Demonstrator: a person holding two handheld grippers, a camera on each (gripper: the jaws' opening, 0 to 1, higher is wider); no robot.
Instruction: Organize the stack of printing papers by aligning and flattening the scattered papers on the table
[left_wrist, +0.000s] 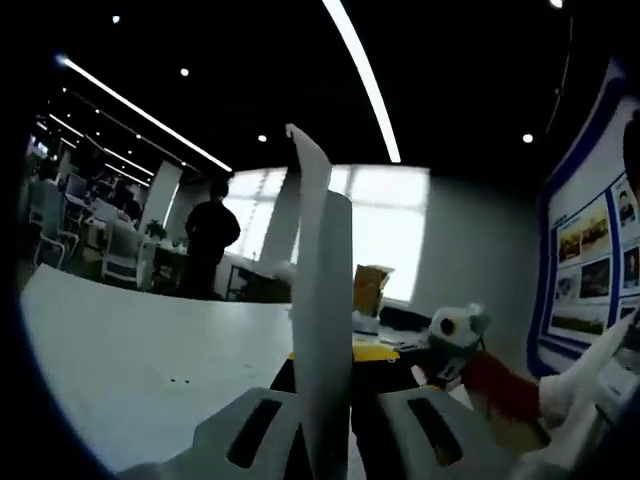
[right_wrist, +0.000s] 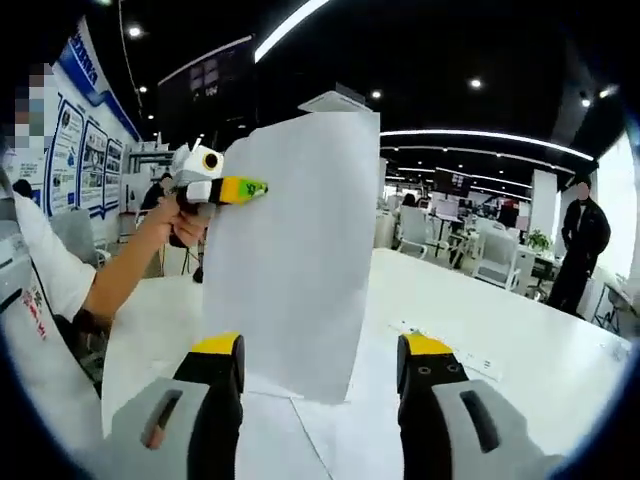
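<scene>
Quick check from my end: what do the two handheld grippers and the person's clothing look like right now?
Both grippers have grey moulded jaw bodies with dark slots. The right gripper has yellow tips over black pads. The left gripper, seen in the right gripper view, has a pale grey head, a yellow-and-black jaw and a dark handle. The person wears a white short sleeve with small red markings.

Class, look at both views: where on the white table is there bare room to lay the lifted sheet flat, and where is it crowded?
Bare table lies right of the upright sheet, bordered by chairs beyond. More bare top lies left of the left tool. It is crowded by the right tool, where flat sheets lie, and around the person's arm.
</scene>
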